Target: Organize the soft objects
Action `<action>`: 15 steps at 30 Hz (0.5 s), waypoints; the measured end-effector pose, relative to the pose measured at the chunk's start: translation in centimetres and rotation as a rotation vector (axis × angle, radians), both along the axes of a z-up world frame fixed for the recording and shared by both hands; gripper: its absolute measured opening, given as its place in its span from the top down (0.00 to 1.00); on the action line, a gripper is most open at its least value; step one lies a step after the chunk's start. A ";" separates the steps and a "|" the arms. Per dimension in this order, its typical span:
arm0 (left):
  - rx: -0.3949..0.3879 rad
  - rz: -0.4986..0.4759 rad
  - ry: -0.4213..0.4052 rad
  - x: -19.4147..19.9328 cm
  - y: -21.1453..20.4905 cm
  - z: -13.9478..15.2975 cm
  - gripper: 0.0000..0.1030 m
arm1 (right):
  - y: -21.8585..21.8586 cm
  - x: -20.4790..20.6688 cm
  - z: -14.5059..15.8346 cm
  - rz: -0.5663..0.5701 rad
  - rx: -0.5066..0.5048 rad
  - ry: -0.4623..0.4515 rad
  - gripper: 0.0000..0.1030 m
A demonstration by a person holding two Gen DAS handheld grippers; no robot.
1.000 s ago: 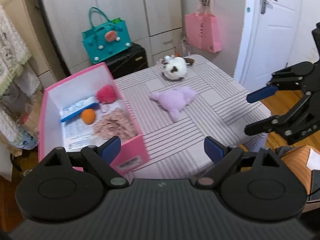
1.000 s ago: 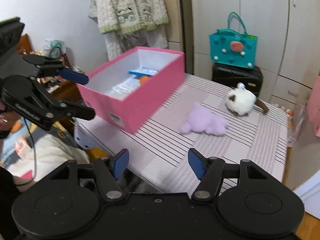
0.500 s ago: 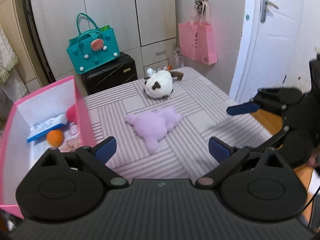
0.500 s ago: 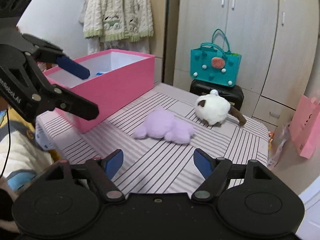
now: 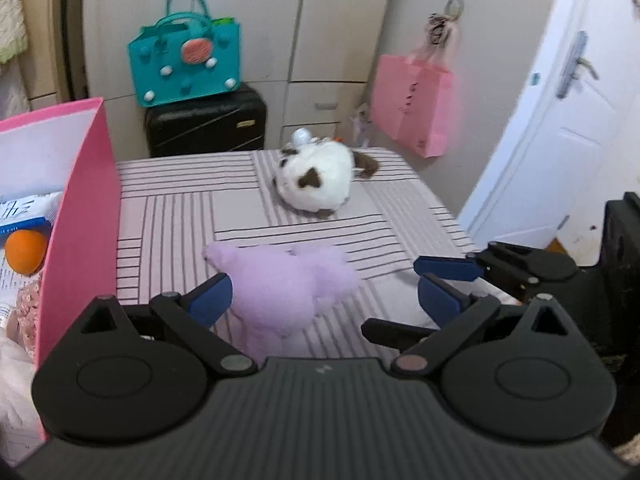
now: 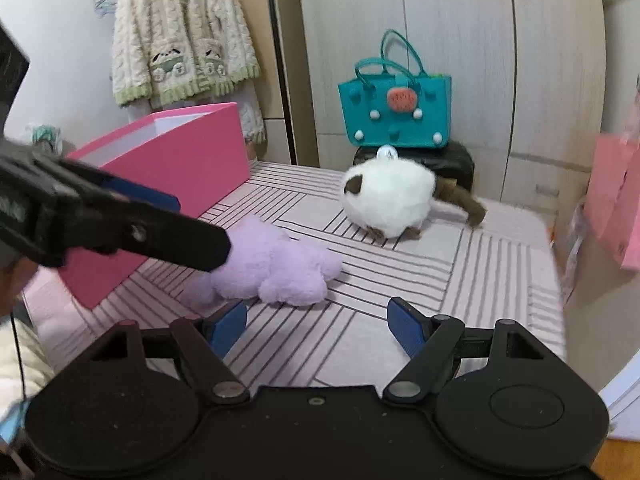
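A purple plush toy [image 5: 284,284] lies on the striped table [image 5: 248,212], also in the right wrist view [image 6: 276,264]. A white and brown plush cat [image 5: 316,184] sits farther back, also in the right wrist view [image 6: 388,200]. My left gripper [image 5: 324,300] is open, its jaws either side of the purple plush's near end. My right gripper [image 6: 316,324] is open and empty, just in front of the purple plush. A pink box [image 5: 80,216] stands on the left and holds an orange ball [image 5: 26,251] and other items.
The right gripper [image 5: 452,280] shows in the left wrist view, to the right. A teal bag [image 5: 186,56] sits on a black suitcase [image 5: 206,128] behind the table. A pink bag [image 5: 412,108] hangs by the white door [image 5: 560,120]. A cardigan [image 6: 180,40] hangs at left.
Both grippers have moved forward and lower toward the purple plush. The left gripper now straddles its near end. Both stay open.
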State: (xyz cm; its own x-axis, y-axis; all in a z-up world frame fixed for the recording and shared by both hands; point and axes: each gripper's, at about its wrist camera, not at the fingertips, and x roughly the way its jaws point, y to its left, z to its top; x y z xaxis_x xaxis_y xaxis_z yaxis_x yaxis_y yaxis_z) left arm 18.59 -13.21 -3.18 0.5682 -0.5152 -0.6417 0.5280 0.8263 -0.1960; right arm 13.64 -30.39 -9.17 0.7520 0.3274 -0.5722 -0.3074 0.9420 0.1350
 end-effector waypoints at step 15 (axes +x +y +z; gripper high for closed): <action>0.013 0.134 0.131 5.3 -0.2 -3.6 0.13 | 2.8 4.2 -1.9 0.124 -0.069 0.059 0.21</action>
State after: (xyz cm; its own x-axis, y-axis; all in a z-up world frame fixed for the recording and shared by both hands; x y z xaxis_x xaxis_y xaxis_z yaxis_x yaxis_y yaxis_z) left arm 23.90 -13.43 -6.80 0.5423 -0.4320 -0.7206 0.3840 0.8903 -0.2447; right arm 17.81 -27.55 -11.05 0.6723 0.3745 -0.6386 -0.4156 0.9048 0.0930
